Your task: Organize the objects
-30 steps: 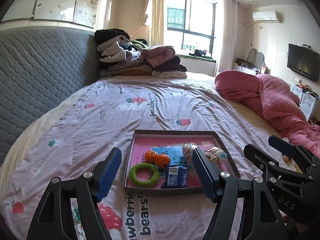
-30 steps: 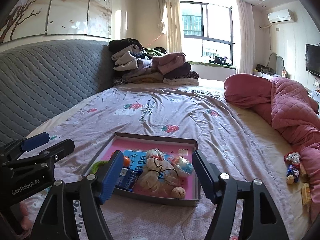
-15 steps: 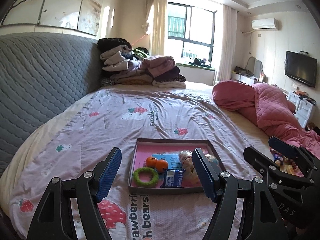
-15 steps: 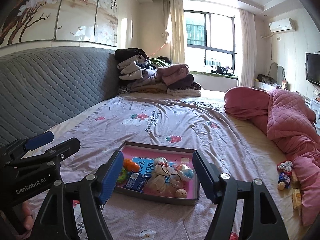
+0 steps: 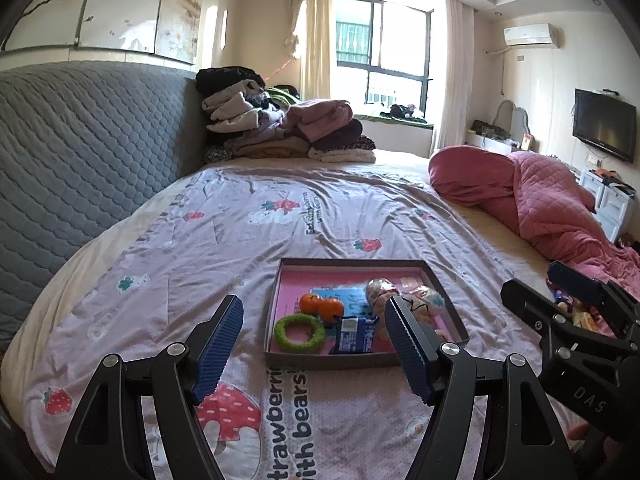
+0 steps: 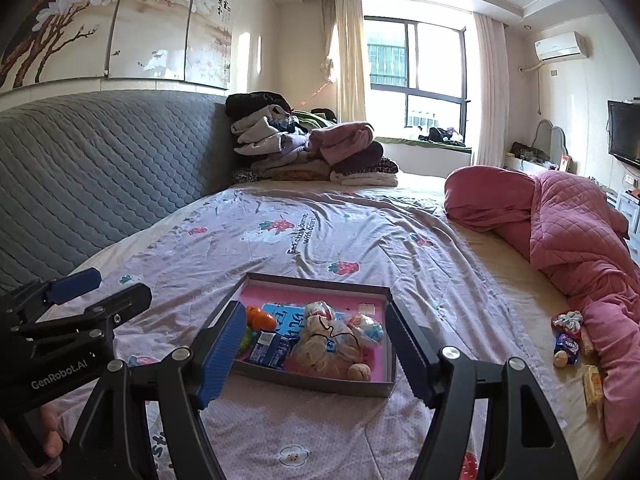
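A shallow pink-lined tray (image 5: 442,292) (image 6: 382,390) lies on the bed. It holds two oranges (image 5: 322,306), a green ring (image 5: 299,333), a blue snack pack (image 5: 354,335) (image 6: 272,350), a blue card and a bagged plush toy (image 6: 334,346). My left gripper (image 5: 316,346) is open and empty, above the bedspread just before the tray. My right gripper (image 6: 316,354) is open and empty, held back from the tray's near edge. Several loose items (image 6: 568,344) lie on the bed at the right by the pink quilt.
A pink quilt (image 6: 572,224) is heaped along the right side. Folded clothes (image 5: 280,128) are stacked at the bed's far end. A grey padded headboard (image 5: 80,152) runs along the left. A television (image 5: 604,124) hangs on the right wall.
Both grippers have pulled back and risen from the tray, which now looks smaller and farther. Both stay open and empty.
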A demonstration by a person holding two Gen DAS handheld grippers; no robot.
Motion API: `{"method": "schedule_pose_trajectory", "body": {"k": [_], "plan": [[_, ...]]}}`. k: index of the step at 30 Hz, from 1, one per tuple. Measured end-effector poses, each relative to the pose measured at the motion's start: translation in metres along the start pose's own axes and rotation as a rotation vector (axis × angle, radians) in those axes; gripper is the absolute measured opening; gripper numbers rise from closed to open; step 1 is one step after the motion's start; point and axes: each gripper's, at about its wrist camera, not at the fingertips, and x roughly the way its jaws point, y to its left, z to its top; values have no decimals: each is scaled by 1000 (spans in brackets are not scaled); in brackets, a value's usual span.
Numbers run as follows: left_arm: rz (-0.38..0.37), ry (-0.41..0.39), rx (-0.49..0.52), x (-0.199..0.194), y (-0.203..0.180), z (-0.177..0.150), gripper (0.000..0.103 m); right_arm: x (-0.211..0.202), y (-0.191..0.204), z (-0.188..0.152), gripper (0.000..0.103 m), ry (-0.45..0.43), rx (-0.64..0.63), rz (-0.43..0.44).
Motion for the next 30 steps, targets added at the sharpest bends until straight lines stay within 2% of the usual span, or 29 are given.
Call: {"method": "schedule_pose_trajectory", "body": {"k": [5, 12, 17, 30], "plan": [[-24, 24, -20, 8, 2, -10, 74, 8, -4, -6, 71, 26, 2, -8], [2, 42, -27, 17, 3, -18, 74, 19, -12, -17, 71, 45, 17, -12], [-11, 45, -18, 25, 1, -25, 74, 24, -16, -24, 71, 47, 21, -12], [13, 77, -5, 52, -3, -44, 74, 38, -14, -44, 71, 64, -3, -5]]}}
